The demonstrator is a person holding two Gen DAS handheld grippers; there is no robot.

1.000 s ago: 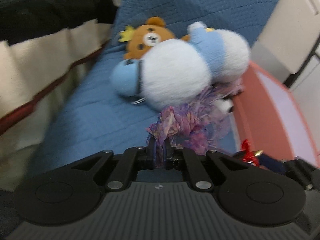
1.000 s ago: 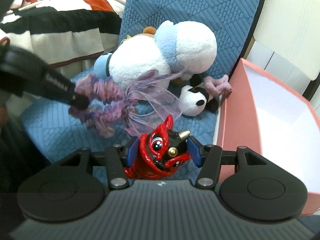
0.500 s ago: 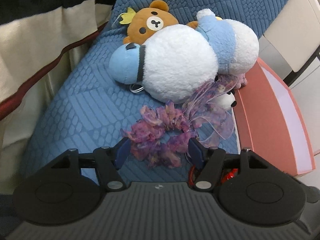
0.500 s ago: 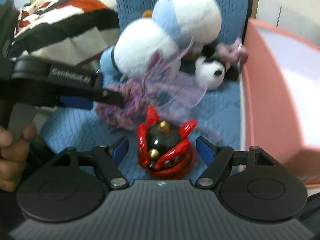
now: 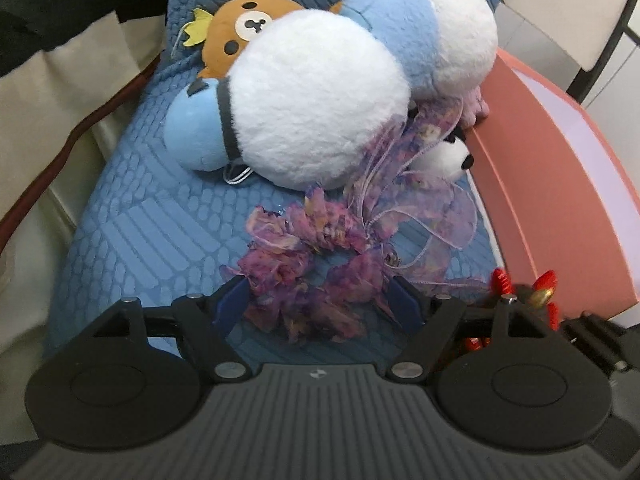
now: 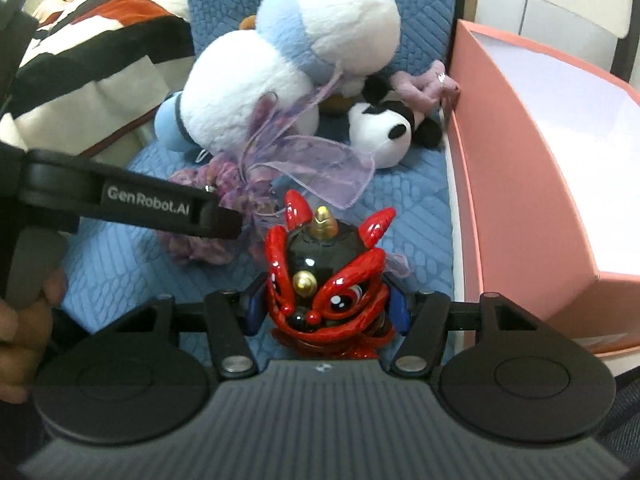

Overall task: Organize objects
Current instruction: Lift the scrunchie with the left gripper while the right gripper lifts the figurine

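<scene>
A second ago the left gripper (image 5: 316, 306) was pinched tight on the frilly purple fabric scrunchie with its sheer lilac ribbon (image 5: 320, 268); now its jaws stand wide and are opening further, and the scrunchie lies loose between them on the blue quilted cushion (image 5: 132, 216), with the pads no longer pressing it. The right gripper (image 6: 326, 306) held the glossy red-and-black lion-head figurine with gold knobs (image 6: 326, 268) a second ago, spread wider half a second ago, and is now closing on it again: the blue pads sit against the figurine's sides (whether they press hard is not clear). The figurine stands on the cushion just beside the pink box.

From the left wrist view only the figurine's red horns and one gold tip (image 5: 540, 286) peek out past the right finger mount. The brown teddy bear with a yellow crown (image 5: 240, 36) is largely buried behind the big white-and-light-blue plush toy (image 5: 320, 108), and the small black-and-white panda plush (image 6: 386, 136) is tucked partly under it. A pale pink soft item (image 6: 424, 84) beside the panda is too crumpled to identify. A person's hand (image 6: 24, 312) on the left gripper's handle is cut off by the frame edge.

The salmon-pink cardboard box with a white interior (image 6: 520, 168) stands against the cushion's right edge; the part of its inside that shows holds nothing.
</scene>
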